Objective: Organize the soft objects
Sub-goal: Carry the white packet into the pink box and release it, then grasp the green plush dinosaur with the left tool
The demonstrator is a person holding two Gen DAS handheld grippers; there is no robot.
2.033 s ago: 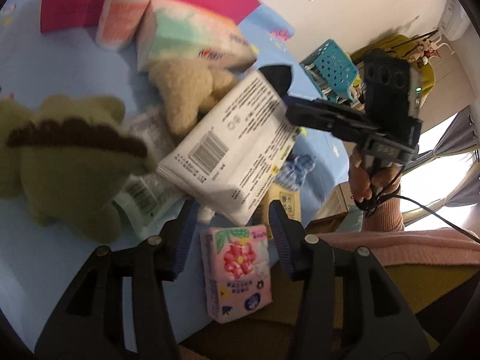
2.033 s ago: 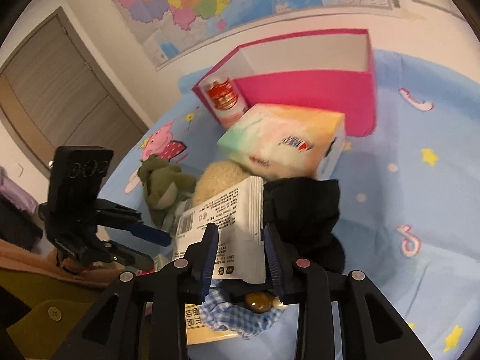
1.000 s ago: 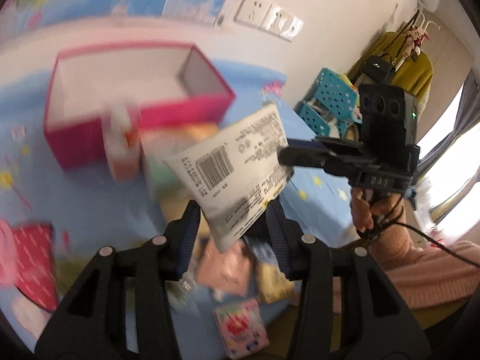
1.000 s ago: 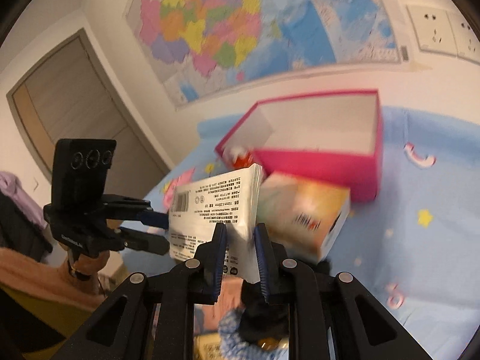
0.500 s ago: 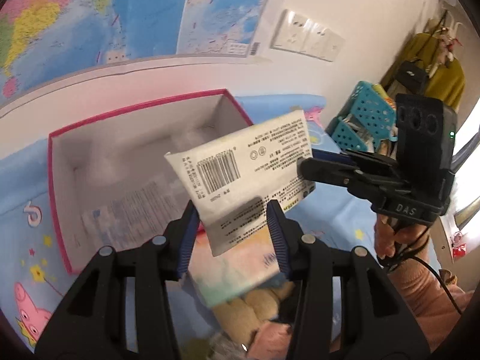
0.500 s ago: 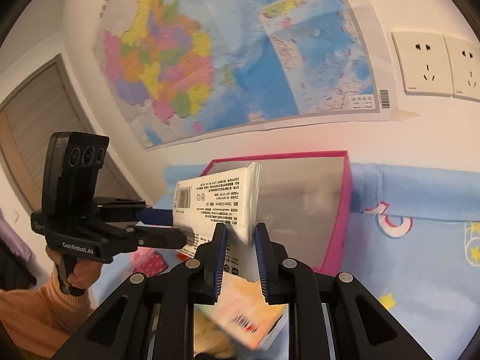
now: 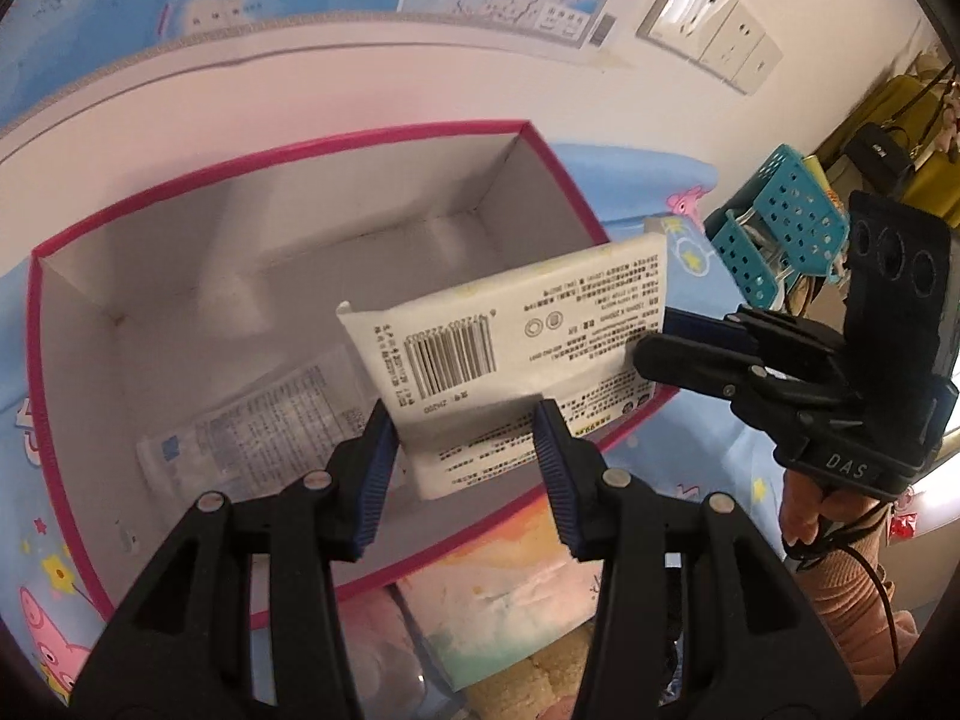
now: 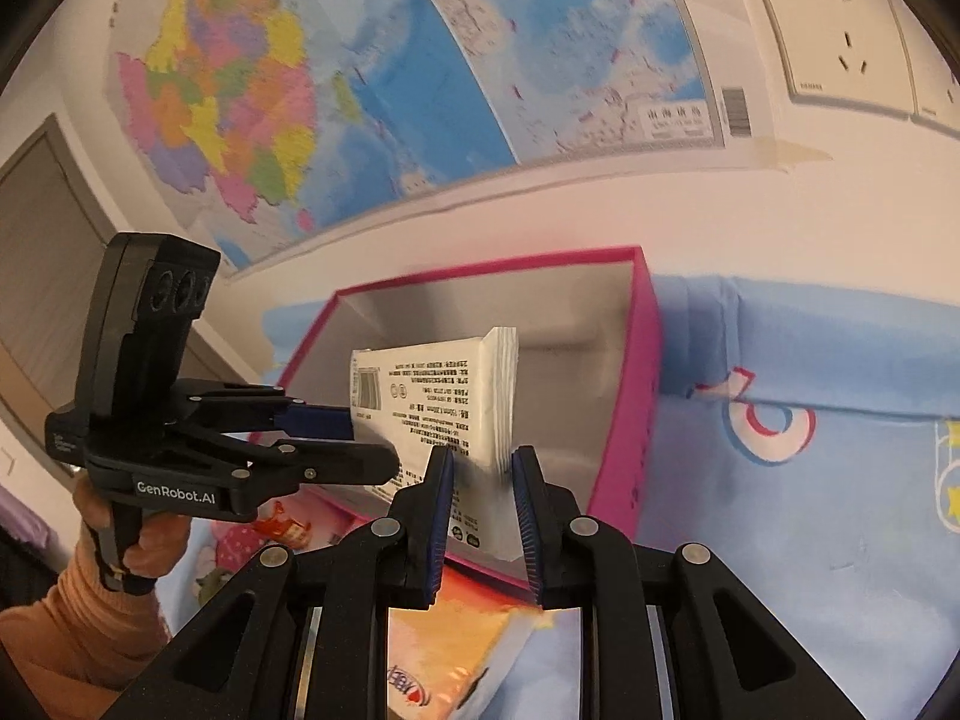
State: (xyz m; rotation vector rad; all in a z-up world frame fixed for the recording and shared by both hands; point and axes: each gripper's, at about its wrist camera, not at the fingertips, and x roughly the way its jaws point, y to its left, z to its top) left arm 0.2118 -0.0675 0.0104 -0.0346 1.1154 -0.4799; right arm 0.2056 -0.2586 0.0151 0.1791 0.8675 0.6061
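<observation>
Both the left claw (image 7: 465,462) and right claw (image 8: 480,513) grip the white, soft plastic tissue pack (image 7: 510,360), the right's jaws just easing open. It is light, squashy and slippery, so hold its edges, mid-frame above the pink cardboard box (image 7: 564,180).

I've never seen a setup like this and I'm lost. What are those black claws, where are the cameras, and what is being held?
A person holds a two-finger tool in each hand. Each tool carries a wide-angle camera looking along its fingers, so one picture comes from the left gripper and one from the right gripper. Both hold one white pack over an open pink box on a blue cartoon sheet. The right jaws have just been easing open around it. Another packet lies inside.
</observation>
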